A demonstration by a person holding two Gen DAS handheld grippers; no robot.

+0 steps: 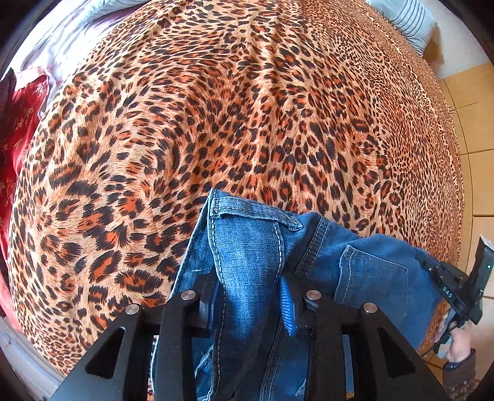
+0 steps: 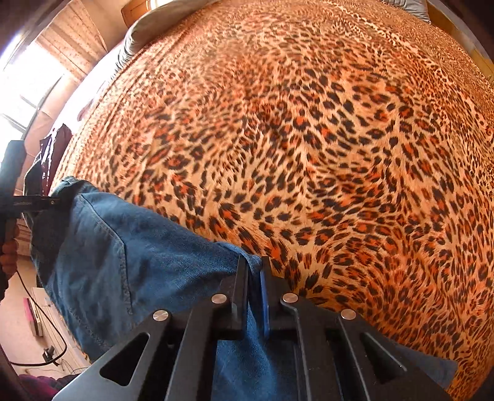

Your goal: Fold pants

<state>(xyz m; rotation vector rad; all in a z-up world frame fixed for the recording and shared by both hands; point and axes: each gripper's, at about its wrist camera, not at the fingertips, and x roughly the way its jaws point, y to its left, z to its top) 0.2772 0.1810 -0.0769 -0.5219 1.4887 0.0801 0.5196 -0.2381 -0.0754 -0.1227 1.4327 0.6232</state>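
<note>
The blue denim pants (image 1: 247,246) hang stretched by the waistband between my two grippers, above the near edge of a bed. My left gripper (image 1: 250,296) is shut on one end of the waistband, with a belt loop and seams showing just past its fingers. My right gripper (image 2: 253,274) is shut on the other end of the waistband; a back pocket (image 2: 92,246) shows on the denim to its left. The right gripper also shows at the right edge of the left wrist view (image 1: 457,293), and the left gripper at the left edge of the right wrist view (image 2: 21,197).
The bed is covered by a leopard-print blanket (image 1: 216,108) that fills both views. A striped grey pillow (image 1: 407,18) lies at the far right corner and red fabric (image 1: 21,123) at the left edge. Tiled floor (image 1: 472,129) runs along the right. A cable (image 2: 46,339) lies on the floor.
</note>
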